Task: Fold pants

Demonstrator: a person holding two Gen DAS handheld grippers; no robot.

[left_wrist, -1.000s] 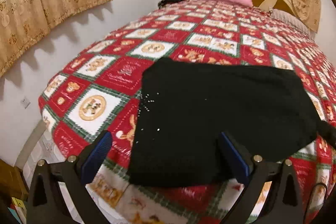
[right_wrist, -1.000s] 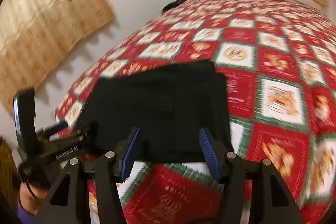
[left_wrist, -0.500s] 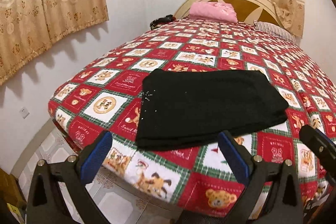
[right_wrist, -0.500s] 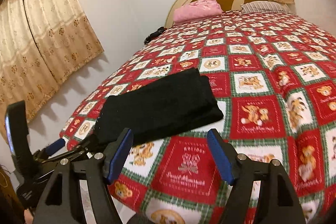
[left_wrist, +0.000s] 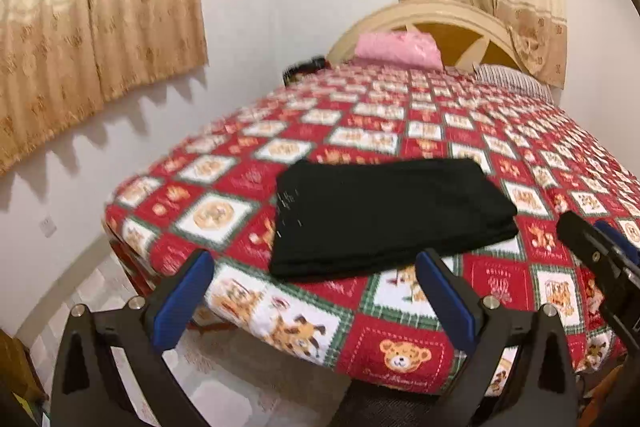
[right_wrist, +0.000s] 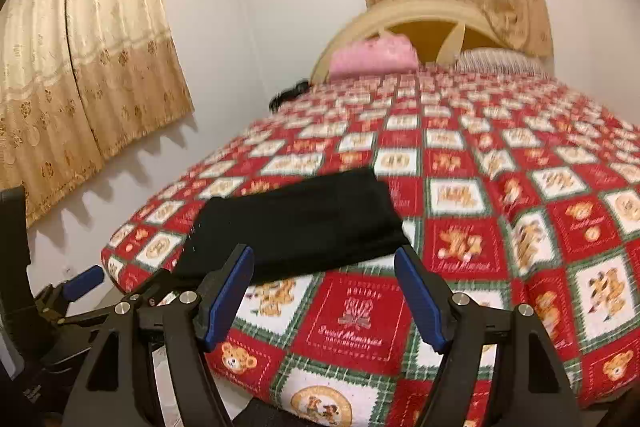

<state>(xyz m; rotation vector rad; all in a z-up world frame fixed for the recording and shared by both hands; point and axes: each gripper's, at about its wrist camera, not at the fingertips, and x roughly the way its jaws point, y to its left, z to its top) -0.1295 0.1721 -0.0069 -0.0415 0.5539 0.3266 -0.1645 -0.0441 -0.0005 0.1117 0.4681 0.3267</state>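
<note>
The black pants [left_wrist: 384,211] lie folded into a flat rectangle near the foot corner of the bed, on the red patterned bedspread [left_wrist: 400,115]. They also show in the right wrist view [right_wrist: 296,227]. My left gripper [left_wrist: 316,291] is open and empty, held back off the bed's edge, short of the pants. My right gripper [right_wrist: 324,291] is open and empty, also back from the bed edge. The right gripper shows at the right edge of the left wrist view [left_wrist: 600,259]; the left gripper shows at the lower left of the right wrist view [right_wrist: 76,291].
A pink pillow [left_wrist: 396,47] and a striped pillow [left_wrist: 512,79] lie by the cream headboard [left_wrist: 432,19]. A dark object [left_wrist: 304,69] sits at the bed's far left edge. Curtains [left_wrist: 100,23] hang on the left wall. Tiled floor [left_wrist: 224,387] lies below.
Both grippers have pulled back and away from the pants, off the bed's edge. The folded pants stay lying on the bedspread and look smaller in both views.
</note>
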